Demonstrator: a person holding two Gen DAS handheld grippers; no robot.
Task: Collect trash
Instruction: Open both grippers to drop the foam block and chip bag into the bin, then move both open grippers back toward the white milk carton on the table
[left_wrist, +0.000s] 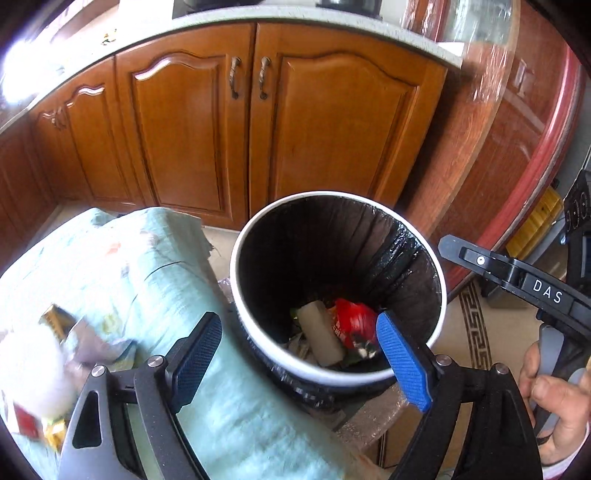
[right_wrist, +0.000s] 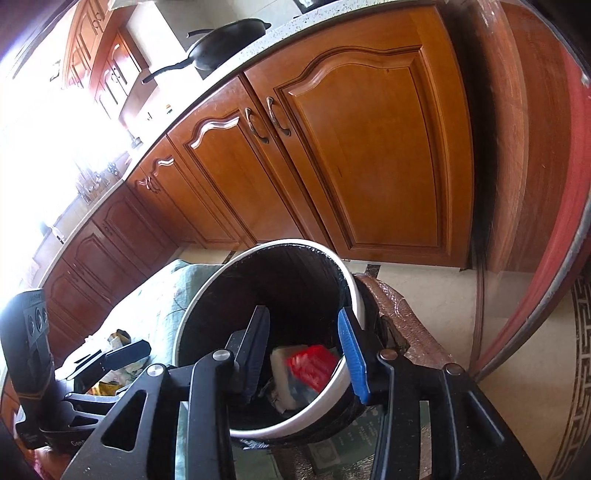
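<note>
Bin (left_wrist: 338, 373), white-rimmed and black-lined, is seen between a green cloth (left_wrist: 155, 273) at left and brown cabinets (left_wrist: 192, 133) beyond. Trash is seen at its bottom: a red wrapper (left_wrist: 352, 321) beside a beige roll (left_wrist: 319, 338). Left tool (left_wrist: 299, 356) is held spread wide, nothing between its pads. Right tool (right_wrist: 304, 354) is held part spread over the bin, nothing pinched.

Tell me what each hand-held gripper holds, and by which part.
Nothing is held. The left hand-held gripper and right hand-held gripper are both open above the trash bin.
</note>
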